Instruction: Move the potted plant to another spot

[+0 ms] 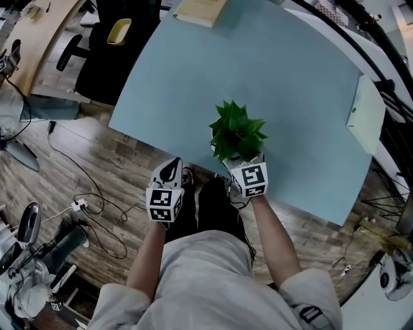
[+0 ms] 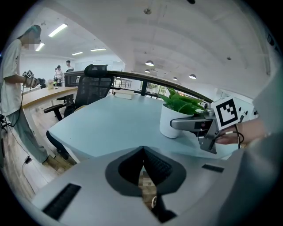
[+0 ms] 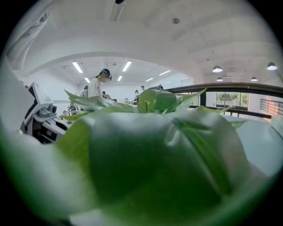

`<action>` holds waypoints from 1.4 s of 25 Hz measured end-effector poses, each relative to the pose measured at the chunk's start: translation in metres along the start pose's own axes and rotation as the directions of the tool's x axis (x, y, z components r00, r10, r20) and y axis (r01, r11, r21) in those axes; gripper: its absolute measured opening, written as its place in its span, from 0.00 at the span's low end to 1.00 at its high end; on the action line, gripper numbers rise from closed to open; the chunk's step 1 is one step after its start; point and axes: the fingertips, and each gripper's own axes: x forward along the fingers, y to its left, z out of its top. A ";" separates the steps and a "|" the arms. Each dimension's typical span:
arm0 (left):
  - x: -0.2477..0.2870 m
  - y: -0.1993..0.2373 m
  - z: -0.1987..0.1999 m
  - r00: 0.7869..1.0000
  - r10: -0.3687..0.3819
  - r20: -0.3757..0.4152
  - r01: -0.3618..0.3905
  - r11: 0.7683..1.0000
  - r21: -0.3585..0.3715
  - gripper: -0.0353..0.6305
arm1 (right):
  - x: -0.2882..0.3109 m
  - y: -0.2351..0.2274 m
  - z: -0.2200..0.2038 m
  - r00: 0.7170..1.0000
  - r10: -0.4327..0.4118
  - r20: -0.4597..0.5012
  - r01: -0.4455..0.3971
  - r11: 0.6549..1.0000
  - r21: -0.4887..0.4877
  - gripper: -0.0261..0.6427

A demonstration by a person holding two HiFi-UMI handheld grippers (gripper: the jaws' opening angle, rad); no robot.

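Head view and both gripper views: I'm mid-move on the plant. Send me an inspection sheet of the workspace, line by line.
Surface: smooth light blue table.
Job's things: potted plant, upright in a white pot, close to the table's near edge.
Clutter: flat tan box at the far edge; pale sheet at the right edge.
Grippers: right gripper at the pot, with leaves filling its view, so its jaw state cannot be told. Left gripper shut and empty, held off the table over the floor.
Cables: loose cables on the wood floor at the left.
Surroundings: black office chair; people in the background.
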 end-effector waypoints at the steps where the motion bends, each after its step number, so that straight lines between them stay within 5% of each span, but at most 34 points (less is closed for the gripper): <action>1: 0.000 0.001 0.001 1.000 -0.002 0.002 0.002 1.000 0.002 0.07 | 0.000 0.001 0.001 1.000 -0.003 0.003 0.003 1.000 0.004 0.78; 18: -0.015 0.005 0.022 0.998 -0.036 0.054 0.034 0.999 0.041 0.07 | -0.014 0.018 0.036 0.995 -0.051 0.086 0.050 0.999 0.012 0.78; 35: -0.040 -0.017 0.101 0.968 -0.180 0.177 0.152 0.975 0.162 0.07 | -0.071 0.041 0.118 0.961 -0.164 0.224 0.166 0.986 0.011 0.78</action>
